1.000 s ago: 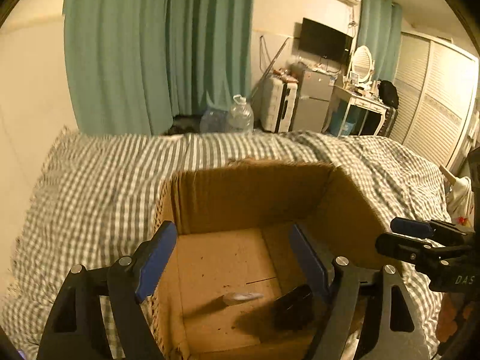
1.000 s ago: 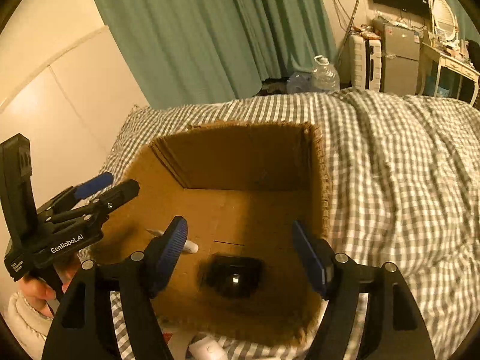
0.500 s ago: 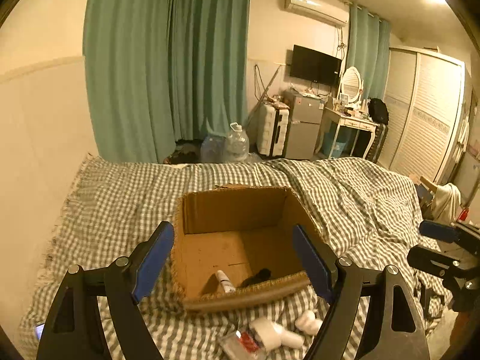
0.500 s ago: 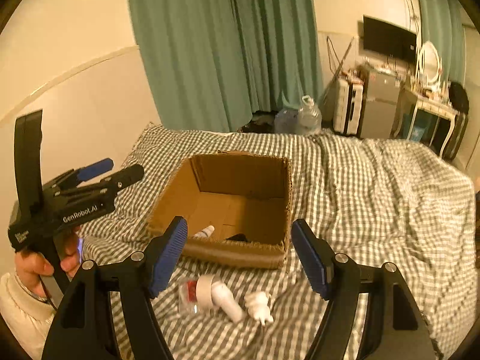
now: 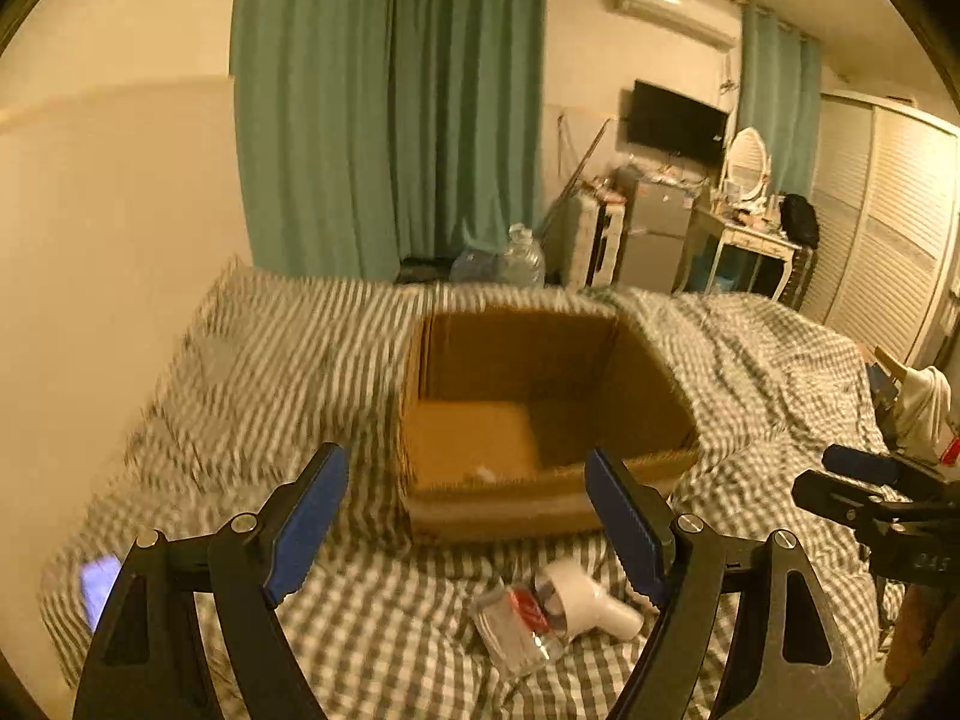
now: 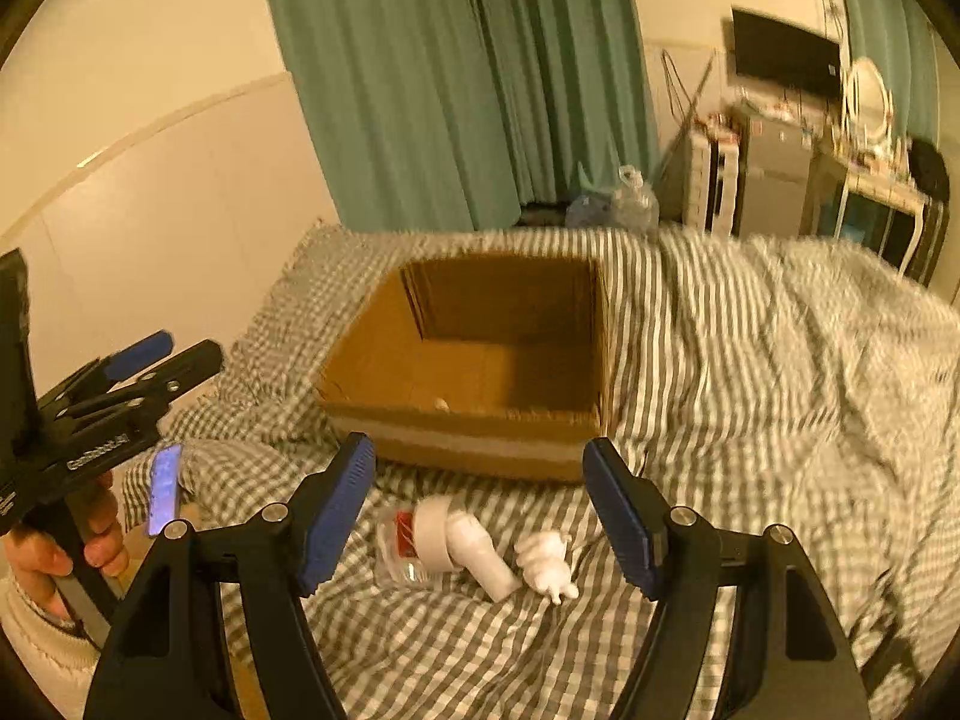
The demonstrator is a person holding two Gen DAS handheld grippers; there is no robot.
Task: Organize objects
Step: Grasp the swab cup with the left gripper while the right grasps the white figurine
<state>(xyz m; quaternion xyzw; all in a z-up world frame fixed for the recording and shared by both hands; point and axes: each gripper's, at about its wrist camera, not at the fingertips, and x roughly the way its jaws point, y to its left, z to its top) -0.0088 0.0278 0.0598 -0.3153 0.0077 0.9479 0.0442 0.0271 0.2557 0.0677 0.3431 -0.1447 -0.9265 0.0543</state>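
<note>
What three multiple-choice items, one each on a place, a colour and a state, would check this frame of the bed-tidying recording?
1. Where do the white bottle and the small white figure lie?
A. inside the cardboard box
B. on the checked bedcover in front of the box
C. on the dressing table

2. What colour are the curtains?
A. teal green
B. red
C. white

3. How do the jaws of the right gripper stand?
A. shut on the bottle
B. shut on nothing
C. open, holding nothing

Answers:
1 B: both rest on the bedcover, on the near side of the cardboard box.
2 A: the drapes behind the bed are teal green.
3 C: the blue pads are spread wide with only bedcover and loose items between them.
</note>
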